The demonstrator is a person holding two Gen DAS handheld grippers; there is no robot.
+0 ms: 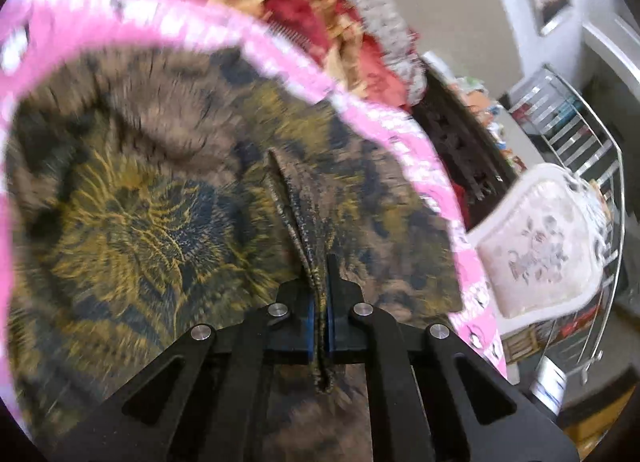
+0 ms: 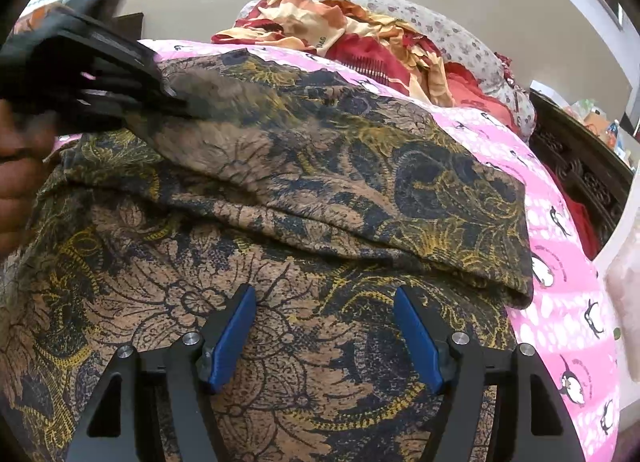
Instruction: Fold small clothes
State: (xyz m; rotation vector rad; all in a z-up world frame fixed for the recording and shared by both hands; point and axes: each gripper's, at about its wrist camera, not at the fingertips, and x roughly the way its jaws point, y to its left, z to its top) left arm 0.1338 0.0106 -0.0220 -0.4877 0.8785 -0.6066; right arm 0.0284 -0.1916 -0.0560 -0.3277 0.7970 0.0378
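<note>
A brown garment with a dark blue and yellow floral print (image 2: 304, 198) lies on a pink penguin-print sheet (image 2: 560, 246), with one part folded over on top. My left gripper (image 1: 320, 294) is shut on a pinched ridge of this garment (image 1: 160, 202); the view is blurred by motion. It also shows at the upper left of the right wrist view (image 2: 168, 98), gripping the folded layer's far edge. My right gripper (image 2: 324, 326) is open and empty, hovering just above the garment's near part.
A heap of red, orange and floral clothes (image 2: 360, 38) lies at the far end of the sheet. A dark carved wooden frame (image 2: 580, 166) runs along the right. A white padded chair (image 1: 540, 246) and a metal rack (image 1: 580, 142) stand to the right.
</note>
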